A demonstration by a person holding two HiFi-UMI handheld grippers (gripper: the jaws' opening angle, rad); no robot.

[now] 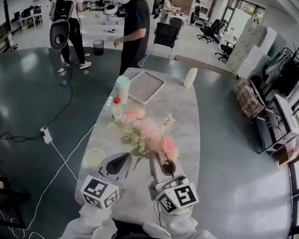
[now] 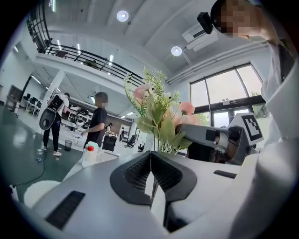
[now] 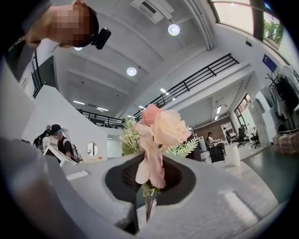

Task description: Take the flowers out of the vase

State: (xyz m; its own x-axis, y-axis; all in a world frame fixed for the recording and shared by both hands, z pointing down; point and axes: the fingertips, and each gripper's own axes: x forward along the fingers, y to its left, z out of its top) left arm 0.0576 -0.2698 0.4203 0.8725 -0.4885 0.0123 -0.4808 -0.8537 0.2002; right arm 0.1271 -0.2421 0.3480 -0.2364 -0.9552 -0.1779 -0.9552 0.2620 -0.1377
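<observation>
- Grey left gripper (image 2: 151,161) and grey right gripper (image 3: 148,193), nearest the lens, flank a bunch of pale pink roses and green fern sprigs (image 1: 144,131) above the white marble-patterned table (image 1: 187,110).
- Bunch: probably light, with soft, crushable blooms and thin, springy stems; best taken low on the stems.
- Left gripper: jaws pressed together on one thin green stem (image 2: 153,185).
- Right gripper: jaws nearly closed, pinching the stalk of a pink rose (image 3: 168,127).

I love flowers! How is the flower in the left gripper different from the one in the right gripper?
The sprig in the left gripper is mostly green leaves with small pink blooms; the rose in the right gripper is one big pink bloom. The sprig spreads bushy; the rose droops petals over its jaws. Both stems are pinched in shut jaws.
</observation>
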